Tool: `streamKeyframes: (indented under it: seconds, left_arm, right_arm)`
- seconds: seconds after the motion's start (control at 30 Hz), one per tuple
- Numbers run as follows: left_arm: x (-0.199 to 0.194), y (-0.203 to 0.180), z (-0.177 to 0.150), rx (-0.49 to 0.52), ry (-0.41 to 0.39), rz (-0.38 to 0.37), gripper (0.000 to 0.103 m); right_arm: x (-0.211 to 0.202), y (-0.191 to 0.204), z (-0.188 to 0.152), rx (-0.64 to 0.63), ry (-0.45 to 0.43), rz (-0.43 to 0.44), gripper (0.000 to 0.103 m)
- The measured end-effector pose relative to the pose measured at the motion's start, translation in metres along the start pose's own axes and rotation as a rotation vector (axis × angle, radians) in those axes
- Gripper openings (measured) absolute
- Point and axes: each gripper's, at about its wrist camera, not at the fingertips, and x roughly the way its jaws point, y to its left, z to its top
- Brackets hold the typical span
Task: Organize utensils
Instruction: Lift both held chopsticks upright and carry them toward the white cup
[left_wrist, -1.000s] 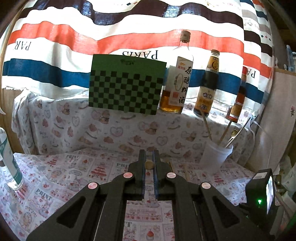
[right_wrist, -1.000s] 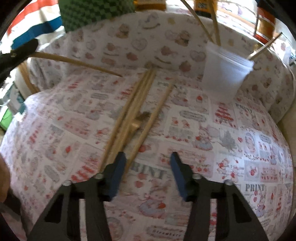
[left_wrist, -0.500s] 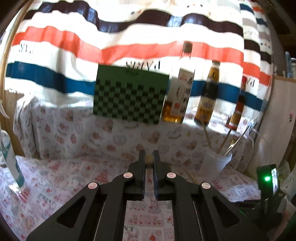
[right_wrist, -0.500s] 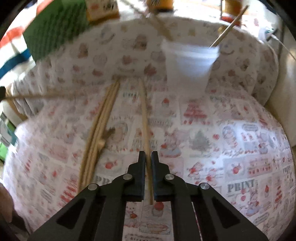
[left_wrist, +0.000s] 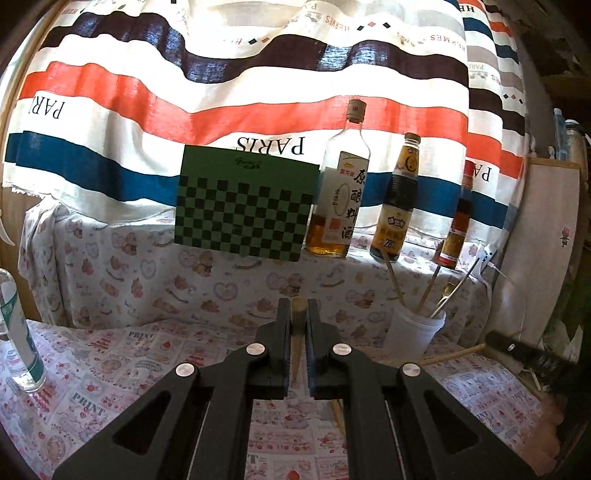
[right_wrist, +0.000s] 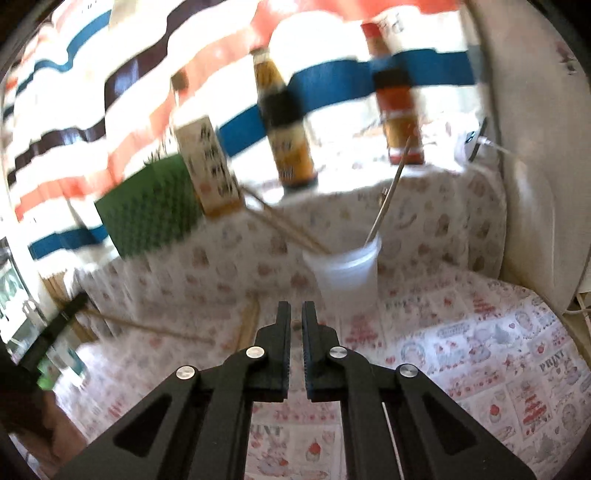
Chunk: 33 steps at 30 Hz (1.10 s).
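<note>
My left gripper (left_wrist: 298, 304) is shut on a wooden chopstick (left_wrist: 297, 332), whose blunt end shows between the fingertips. A white plastic cup (left_wrist: 413, 328) with several chopsticks in it stands to the right, below the bottles. At the right edge of the left wrist view, the right gripper holds a chopstick (left_wrist: 452, 355) that points left toward the cup's foot. In the blurred right wrist view my right gripper (right_wrist: 296, 308) is shut, in the air just before the cup (right_wrist: 343, 269). More chopsticks (right_wrist: 249, 321) lie on the cloth, and the left gripper's chopstick (right_wrist: 147, 328) reaches in from the left.
Three sauce bottles (left_wrist: 338, 206) (left_wrist: 397, 206) (left_wrist: 458, 229) and a green checkered board (left_wrist: 243, 206) stand on the cloth-covered ledge behind. A clear bottle (left_wrist: 18, 339) stands at the left edge. A white wall panel (right_wrist: 535, 184) with a cable bounds the right side.
The right gripper closed on a chopstick lying on the cloth, then rose and tilted up toward the cup. The left gripper kept its chopstick and hardly moved.
</note>
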Motion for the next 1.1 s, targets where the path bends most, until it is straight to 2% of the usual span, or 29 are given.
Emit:
streamKeyframes:
  seconds: [0.07, 0.2, 0.43, 0.73, 1.1]
  left_arm:
    - [-0.001, 0.0, 0.0, -0.001, -0.009, -0.008, 0.006]
    - [-0.007, -0.004, 0.001, 0.023, -0.032, -0.053, 0.006]
    - [-0.015, -0.018, 0.002, 0.084, -0.037, -0.094, 0.006]
    - [-0.017, -0.028, -0.001, 0.124, -0.04, -0.095, 0.006]
    - [0.004, -0.026, -0.01, 0.114, 0.043, -0.118, 0.006]
  right_arm:
    - [-0.009, -0.002, 0.003, 0.016, -0.03, 0.013, 0.007]
    - [-0.023, 0.0, 0.006, 0.004, -0.085, -0.019, 0.007]
    - [-0.027, 0.004, 0.003, -0.028, -0.114, -0.023, 0.007]
    - [-0.03, 0.01, 0.001, -0.058, -0.122, 0.002, 0.007]
    - [-0.019, 0.017, -0.004, -0.108, -0.091, -0.02, 0.007]
